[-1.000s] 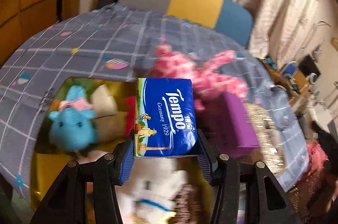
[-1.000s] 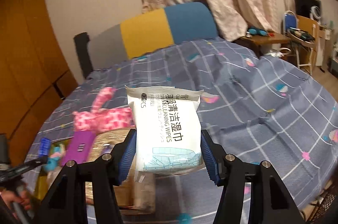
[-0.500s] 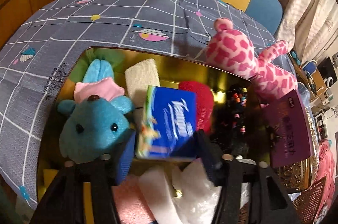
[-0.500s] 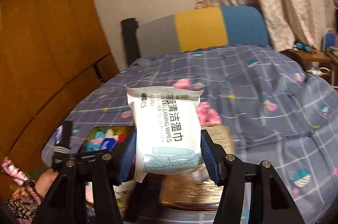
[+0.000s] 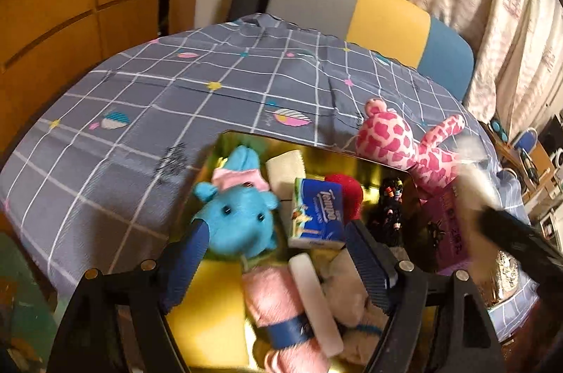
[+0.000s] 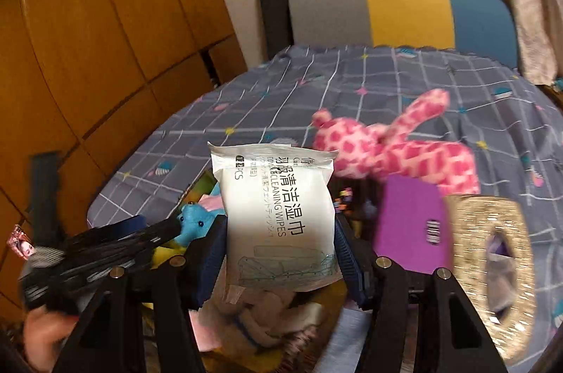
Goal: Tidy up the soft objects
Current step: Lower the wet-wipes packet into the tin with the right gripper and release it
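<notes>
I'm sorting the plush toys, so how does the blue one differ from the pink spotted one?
The blue plush is plain blue with a pink patch on top; the pink plush is covered in darker pink spots. The blue plush sits inside the gold tray among other soft things; the pink plush lies outside it on the checked bedspread, limbs stretched out. Both are soft toys, held by neither gripper.

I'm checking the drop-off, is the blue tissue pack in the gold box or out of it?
In. The tissue pack lies inside the gold box between the blue plush and a red item; the left gripper, jaws opening, no longer touches it.
</notes>
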`<state>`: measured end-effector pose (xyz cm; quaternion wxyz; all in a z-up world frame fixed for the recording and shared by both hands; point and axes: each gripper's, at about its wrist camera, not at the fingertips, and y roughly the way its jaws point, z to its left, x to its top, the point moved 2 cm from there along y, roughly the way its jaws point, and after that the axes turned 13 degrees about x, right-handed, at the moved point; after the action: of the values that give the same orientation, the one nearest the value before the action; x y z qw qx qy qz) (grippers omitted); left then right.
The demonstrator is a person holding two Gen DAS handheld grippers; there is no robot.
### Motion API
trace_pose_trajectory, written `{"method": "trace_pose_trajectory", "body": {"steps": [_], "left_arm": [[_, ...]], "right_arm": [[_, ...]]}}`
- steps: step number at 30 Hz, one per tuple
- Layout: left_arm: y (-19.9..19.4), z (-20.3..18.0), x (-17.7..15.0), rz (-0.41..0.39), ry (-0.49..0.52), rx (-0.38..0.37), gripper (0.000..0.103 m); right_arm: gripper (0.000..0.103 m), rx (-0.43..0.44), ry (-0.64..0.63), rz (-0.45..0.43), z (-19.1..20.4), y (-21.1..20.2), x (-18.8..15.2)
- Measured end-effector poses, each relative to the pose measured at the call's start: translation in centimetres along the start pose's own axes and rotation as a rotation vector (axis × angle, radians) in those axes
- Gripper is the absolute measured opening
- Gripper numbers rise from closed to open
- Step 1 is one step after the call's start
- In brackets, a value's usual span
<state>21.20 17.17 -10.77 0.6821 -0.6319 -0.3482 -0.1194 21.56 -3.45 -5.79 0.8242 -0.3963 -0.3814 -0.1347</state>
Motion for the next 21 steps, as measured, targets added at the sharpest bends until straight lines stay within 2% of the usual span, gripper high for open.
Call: {"method": "trace_pose_trajectory", "body": {"steps": [6,10,15,21], "left_arm": [[-2.4,1.4,-0.7,-0.050,0.002,0.092,0.081],[-3.2,2.0,-0.7,-0.058,-0.002,0.135,0.081],[-3.8,1.9,-1.1,-0.061,0.023,0.186,0.081],[-4.5,1.6,-1.2,-0.077,0.033,0.209,0.081]], "right_arm": [[0.060,-0.002,0.065,0.087,-0.1,5.7,-0.2],[0.060,-0.036,0.084,0.118,-0.6,8.2,-0.3],[0.061,-0.081,0.085,0.142,-1.1,10.2,-0.3],[0.063,-0.157,0.008,0.150,-0.5,10.7,-0.8]]}}
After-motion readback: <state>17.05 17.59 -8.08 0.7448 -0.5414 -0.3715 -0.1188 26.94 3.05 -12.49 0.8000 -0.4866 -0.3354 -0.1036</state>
